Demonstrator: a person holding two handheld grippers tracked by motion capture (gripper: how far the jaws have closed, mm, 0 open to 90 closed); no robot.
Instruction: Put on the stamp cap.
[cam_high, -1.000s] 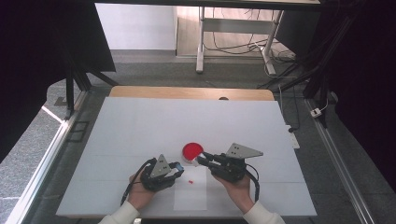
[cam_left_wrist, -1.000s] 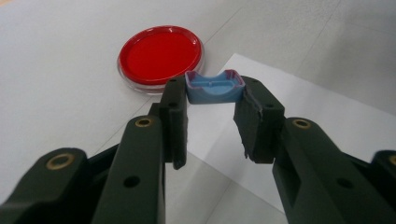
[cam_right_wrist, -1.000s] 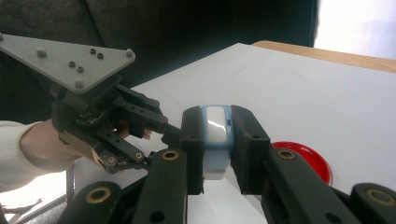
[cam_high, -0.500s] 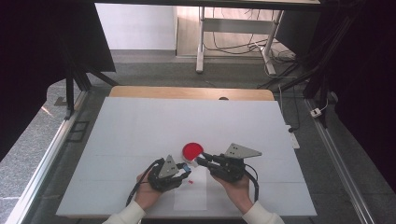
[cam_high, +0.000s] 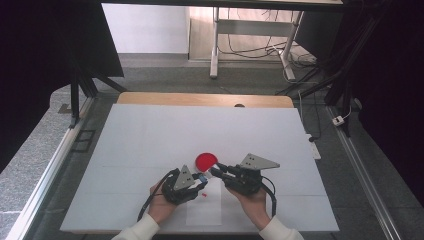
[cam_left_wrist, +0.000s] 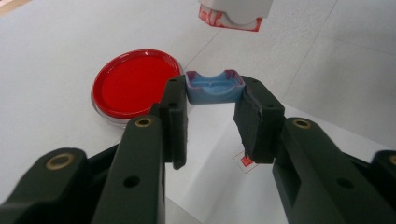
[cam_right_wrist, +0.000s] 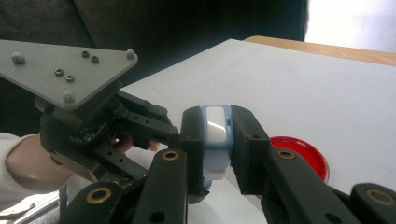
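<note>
Now, high view: my left claw (cam_high: 200, 178) and right claw (cam_high: 218, 171) meet tip to tip just below the red pad (cam_high: 205, 160) on the tabletop (cam_high: 150, 135), over white paper (cam_high: 205, 210). Left claw view: jaws clamped on the blue cap (cam_left_wrist: 214, 87); the stamp (cam_left_wrist: 231, 14) hangs just beyond it, pad to the left. Right claw view: jaws clamped on the stamp (cam_right_wrist: 215, 140), long axis upright, left claw (cam_right_wrist: 154, 126) right beside. No readable writing.
</note>
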